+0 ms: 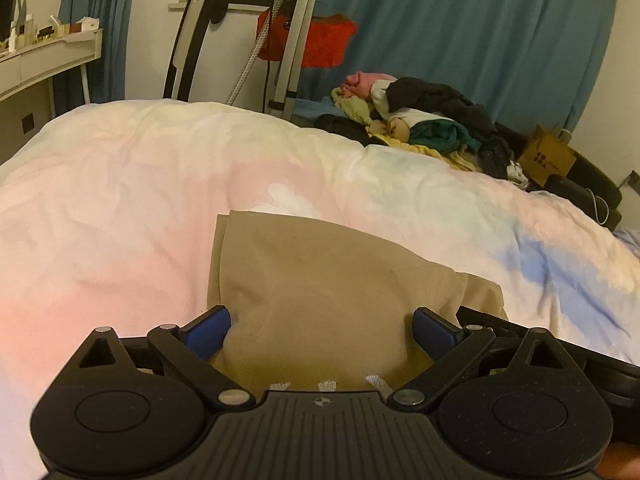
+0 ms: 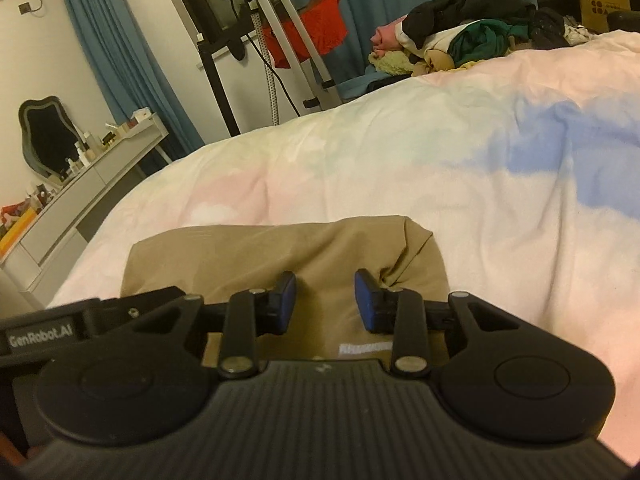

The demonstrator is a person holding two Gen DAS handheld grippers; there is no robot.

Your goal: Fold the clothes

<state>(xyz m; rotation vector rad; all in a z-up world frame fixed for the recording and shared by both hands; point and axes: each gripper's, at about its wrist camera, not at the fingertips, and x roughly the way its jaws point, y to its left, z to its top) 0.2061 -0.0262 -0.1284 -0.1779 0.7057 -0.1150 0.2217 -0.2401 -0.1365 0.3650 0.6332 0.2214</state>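
Hovering lower centre over folded tan garment (image 1: 320, 280) on bed (image 1: 120, 200): left tool (image 1: 322, 330) spread wide, right tool (image 2: 325, 302) half-spread, pinching nothing.

Warm, dim indoor light tints my views yellowish, and the duvet (image 1: 160, 184) glows brightest with no hard shadows on it. Straight edges bow near the borders, corners go black, and the clothes pile (image 2: 472, 36) looks soft and grainy.

Tan garment (image 1: 320, 280), pastel duvet (image 1: 140, 184)

One tan garment (image 1: 320, 280), one clothes pile (image 1: 424, 120), two hand-held grippers (image 1: 322, 330) (image 2: 325, 300)
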